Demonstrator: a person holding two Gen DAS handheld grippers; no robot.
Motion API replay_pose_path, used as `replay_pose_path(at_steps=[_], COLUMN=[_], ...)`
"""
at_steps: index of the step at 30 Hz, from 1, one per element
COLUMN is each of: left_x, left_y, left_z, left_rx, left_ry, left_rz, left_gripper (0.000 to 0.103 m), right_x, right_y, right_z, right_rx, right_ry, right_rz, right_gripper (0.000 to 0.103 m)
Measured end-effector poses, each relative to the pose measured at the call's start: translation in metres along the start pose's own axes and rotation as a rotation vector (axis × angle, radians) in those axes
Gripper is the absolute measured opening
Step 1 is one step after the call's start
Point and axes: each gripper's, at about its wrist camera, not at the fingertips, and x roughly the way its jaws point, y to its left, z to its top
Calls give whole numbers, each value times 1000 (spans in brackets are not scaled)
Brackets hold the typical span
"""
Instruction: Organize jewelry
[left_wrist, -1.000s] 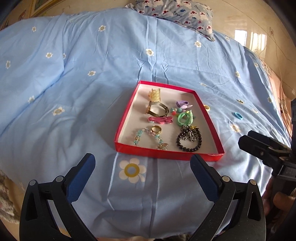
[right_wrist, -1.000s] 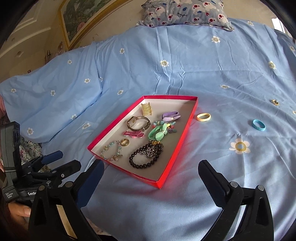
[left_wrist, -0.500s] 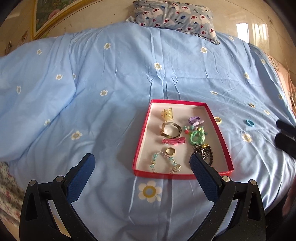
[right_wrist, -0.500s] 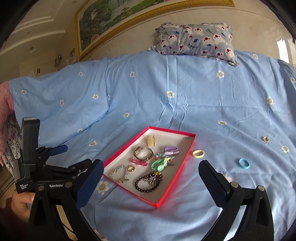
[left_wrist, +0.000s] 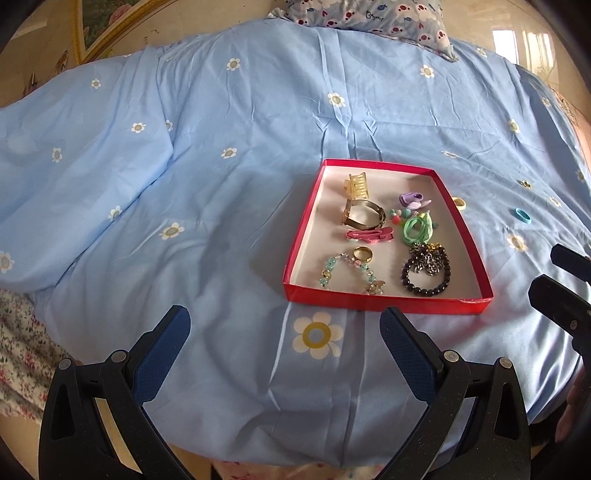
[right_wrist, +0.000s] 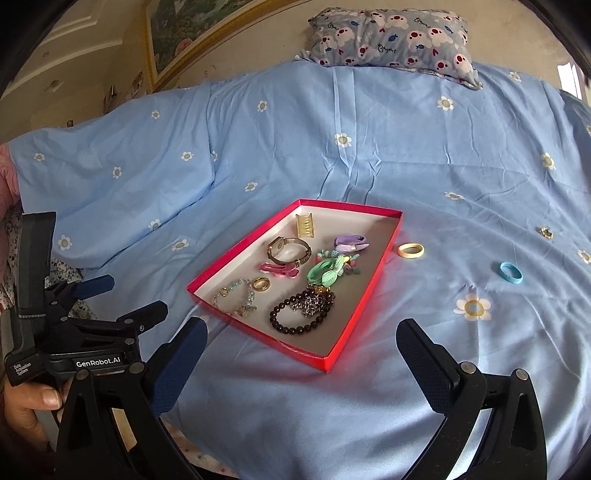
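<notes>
A red tray (left_wrist: 388, 300) (right_wrist: 364, 306) lies on the blue bedspread and holds several pieces: a gold hair claw (left_wrist: 356, 184), a gold bangle (left_wrist: 364, 214), a pink clip (left_wrist: 369, 235), a green hair tie (left_wrist: 417, 228), a dark bead bracelet (left_wrist: 426, 275) and a gold ring (left_wrist: 362, 254). Right of the tray on the sheet lie a yellow ring (right_wrist: 410, 250), a blue ring (right_wrist: 511, 272) and a small gold piece (right_wrist: 546, 232). My left gripper (left_wrist: 284, 334) is open and empty in front of the tray. My right gripper (right_wrist: 301, 341) is open and empty, at the tray's near right corner.
A patterned pillow (right_wrist: 391, 35) lies at the head of the bed. A framed picture (right_wrist: 177, 33) hangs on the wall at the back left. The bed's near edge (left_wrist: 280, 458) runs just under both grippers. The left gripper also shows in the right wrist view (right_wrist: 122, 299).
Both grippers pulled back and rose half a second ago, then came forward toward the tray again. The jewelry has not moved. Both stay open.
</notes>
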Motion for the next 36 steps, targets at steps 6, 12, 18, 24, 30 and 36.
replay_pose_path(at_steps=[6, 12, 18, 24, 30, 36], left_x=[-4, 3, 8, 10, 10, 12], left_y=[6, 7, 6, 1, -3, -9], left_z=[2, 9, 22, 39, 43, 36], left_rx=[-11, -22, -29, -32, -31, -33], left_ry=[11, 12, -4, -45, -69, -57], left_rz=[6, -24, -57, -82, -91, -111], left_gripper=[103, 103, 103, 103, 103, 103], right_x=[-4, -3, -3, 0, 12, 20], right_y=[5, 12, 19, 17, 4, -5], right_z=[6, 15, 29, 37, 35, 23], right_rx=[6, -23, -57, -70, -20, 10], right_ry=[-21, -27, -59, -68, -49, -23], right_rz=[3, 0, -17, -34, -41, -50], right_gripper=[103, 103, 103, 103, 103, 103])
